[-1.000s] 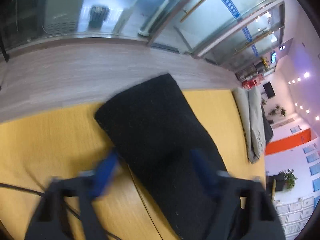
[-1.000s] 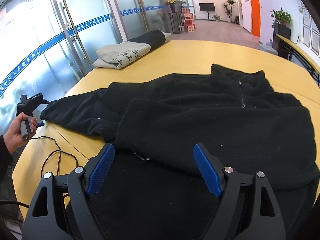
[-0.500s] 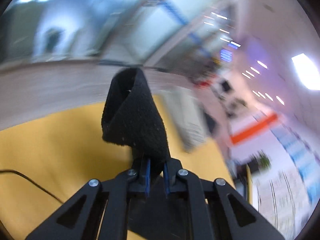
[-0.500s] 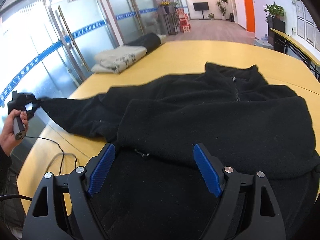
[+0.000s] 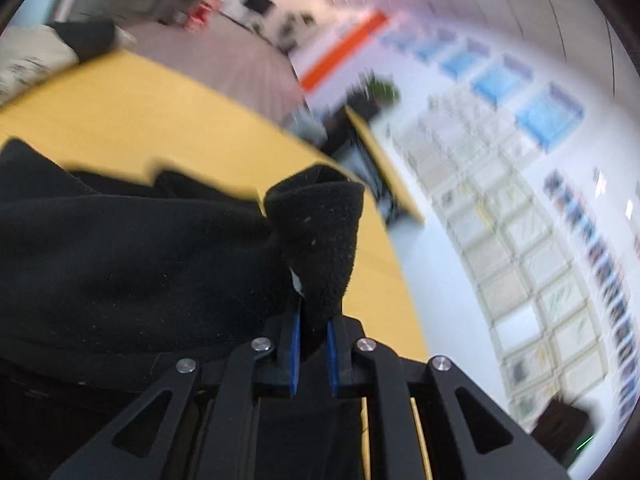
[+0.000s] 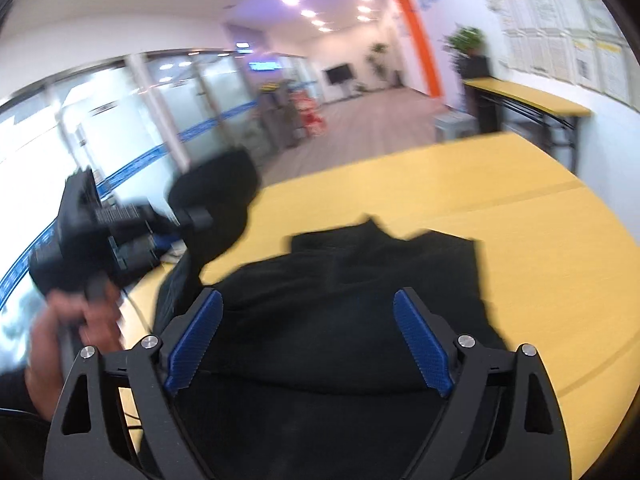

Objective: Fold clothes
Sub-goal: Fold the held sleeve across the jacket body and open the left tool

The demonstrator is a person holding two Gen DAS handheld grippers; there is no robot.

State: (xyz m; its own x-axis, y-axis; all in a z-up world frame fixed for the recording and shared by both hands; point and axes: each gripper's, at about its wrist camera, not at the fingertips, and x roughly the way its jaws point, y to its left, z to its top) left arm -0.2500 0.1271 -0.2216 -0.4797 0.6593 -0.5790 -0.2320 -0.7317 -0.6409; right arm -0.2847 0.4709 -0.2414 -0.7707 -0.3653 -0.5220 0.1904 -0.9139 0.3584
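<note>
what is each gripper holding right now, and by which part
The left gripper is shut on the cuff end of the black fleece's sleeve. The right gripper holds nothing; its jaws are opening above the fleece.

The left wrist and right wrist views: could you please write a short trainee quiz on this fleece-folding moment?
1. True or false: the left gripper is shut on the sleeve of the black fleece.
2. Which colour is the table? A) white B) yellow C) grey
3. Fill in: the right gripper has nothing between its blue fingers, and they are ____.

Key: 1 true; 2 B; 3 opening.
</note>
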